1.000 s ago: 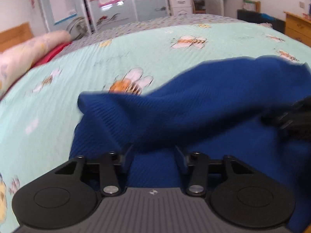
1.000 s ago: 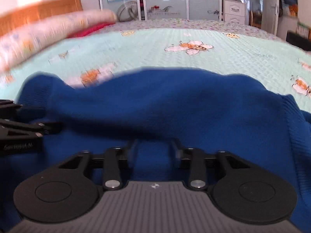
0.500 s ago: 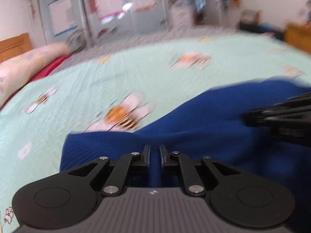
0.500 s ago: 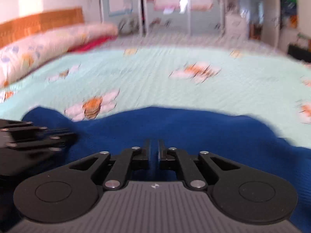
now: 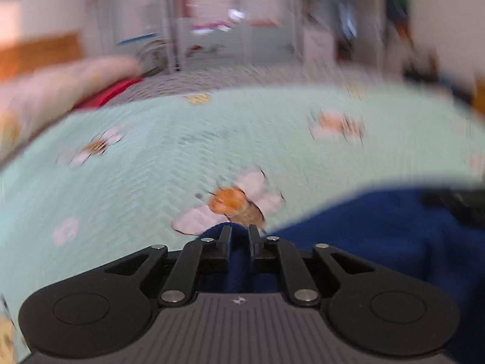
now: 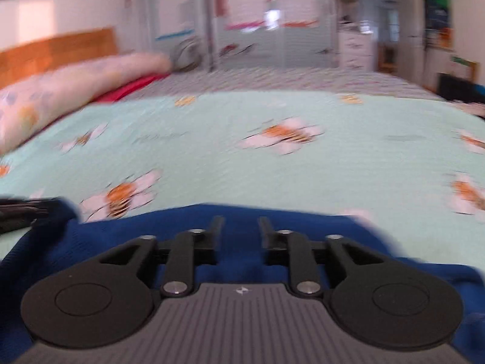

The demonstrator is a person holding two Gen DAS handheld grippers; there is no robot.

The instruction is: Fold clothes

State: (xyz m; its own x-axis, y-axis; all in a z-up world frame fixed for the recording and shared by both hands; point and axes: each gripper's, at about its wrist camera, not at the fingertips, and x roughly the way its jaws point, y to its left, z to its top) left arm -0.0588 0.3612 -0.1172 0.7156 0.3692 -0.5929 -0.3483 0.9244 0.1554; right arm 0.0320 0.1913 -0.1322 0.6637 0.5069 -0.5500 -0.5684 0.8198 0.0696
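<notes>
A deep blue ribbed knit garment (image 6: pixel 303 221) lies on a mint-green quilted bedspread printed with orange-and-white bees (image 6: pixel 230 163), bunched along the near edge of both views. In the left wrist view, the left black two-finger gripper (image 5: pixel 239 236) has its fingers drawn close together with a narrow strip of the blue knit between them, so it is pinching a corner or edge of the garment just in front of a bee print (image 5: pixel 233 203); the cloth spreads away to the right from there, and the dark shape of the other gripper shows at the far right edge, touching or just above the fabric. In the right wrist view, the right black two-finger gripper (image 6: pixel 239 227) has its fingers parted with a clear gap, blue knit showing behind and between them; whether the tips press the cloth cannot be told. The left tool appears here as a dark blurred form at the left edge, by the garment's raised corner. Beyond the bedspread lie a long pale pink floral pillow roll (image 6: pixel 75 82), a red cloth beside it (image 6: pixel 133 88), a wooden headboard (image 6: pixel 57 51) and pale wardrobe doors (image 6: pixel 257 18). Both views are blurred.
</notes>
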